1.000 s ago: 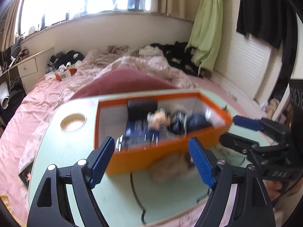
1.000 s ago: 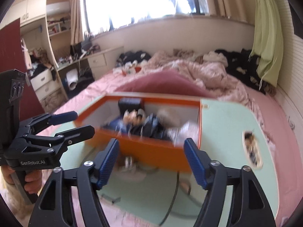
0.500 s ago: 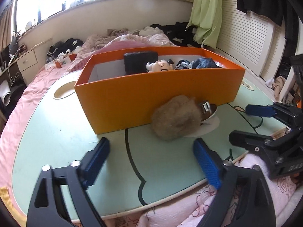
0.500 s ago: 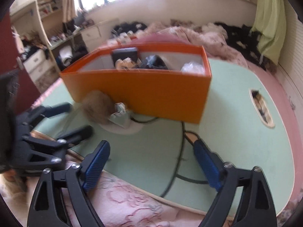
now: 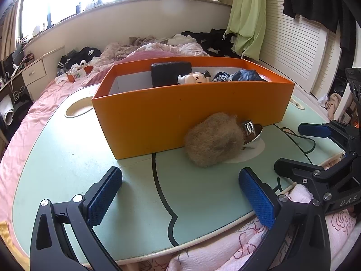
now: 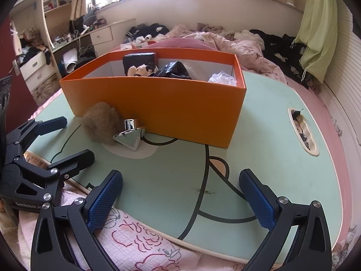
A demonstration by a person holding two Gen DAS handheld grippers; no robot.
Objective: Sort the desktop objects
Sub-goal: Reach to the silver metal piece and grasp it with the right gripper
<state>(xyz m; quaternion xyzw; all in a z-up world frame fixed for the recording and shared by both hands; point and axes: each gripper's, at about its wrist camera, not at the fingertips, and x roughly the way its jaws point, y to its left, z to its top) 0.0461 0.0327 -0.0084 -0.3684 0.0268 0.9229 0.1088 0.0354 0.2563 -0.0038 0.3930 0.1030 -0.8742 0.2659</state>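
A pink quilt (image 5: 45, 103) covers the bed under the counter (image 6: 270, 117), with dark clothes (image 6: 277, 43) heaped near the window wall. A green cloth (image 5: 246, 15) hangs by white louvred doors (image 5: 293, 52); a drawer unit (image 6: 36, 67) stands beside cluttered shelves (image 6: 56, 4)

Bedroom: unmade bed (image 5: 155, 47), strewn clothes (image 6: 277, 43)

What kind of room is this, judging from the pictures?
Most likely a bedroom: a bed with pink bedding, a desk with drawers below the window, and a green lap table holding an orange box.
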